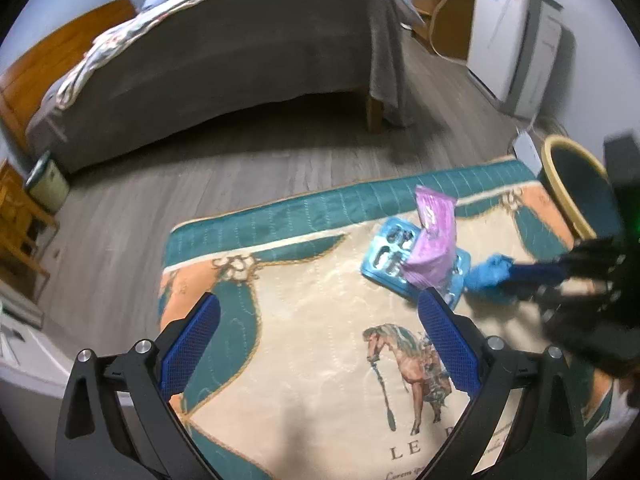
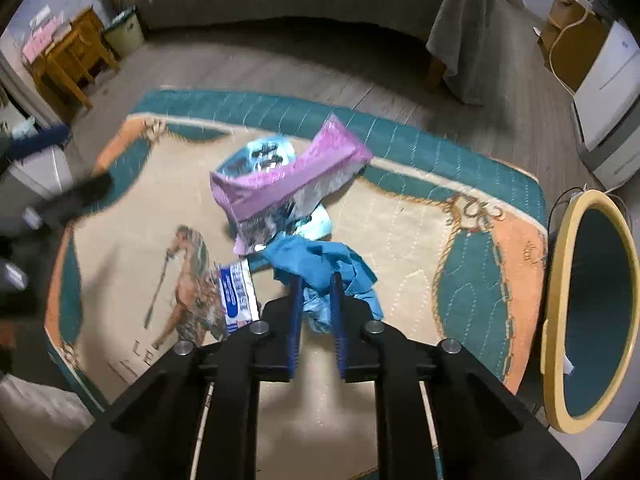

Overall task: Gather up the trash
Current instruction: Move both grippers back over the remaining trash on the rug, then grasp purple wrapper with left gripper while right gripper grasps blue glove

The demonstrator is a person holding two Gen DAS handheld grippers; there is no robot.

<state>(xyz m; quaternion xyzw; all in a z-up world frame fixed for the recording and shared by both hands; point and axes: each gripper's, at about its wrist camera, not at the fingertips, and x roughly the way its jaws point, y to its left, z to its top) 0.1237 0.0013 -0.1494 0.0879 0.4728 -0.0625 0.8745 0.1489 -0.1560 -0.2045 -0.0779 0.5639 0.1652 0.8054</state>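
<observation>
While the bed (image 1: 224, 52) looms behind on grey plank flooring (image 1: 120, 208), the horse-print rug (image 2: 400, 240) carries the litter, with the bin (image 2: 592, 312) waiting just off its edge. Pink wrapper (image 2: 288, 176) lies over the blister tray (image 1: 384, 256). Right gripper (image 2: 316, 296) is clamped on the blue glove (image 2: 316, 256), ready to bin it; left gripper (image 1: 320, 312) hangs wide apart, empty.

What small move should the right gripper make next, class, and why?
Probably lift: the right gripper is shut on the blue glove, which lies on the rug, and the bin stands open beside it.
</observation>
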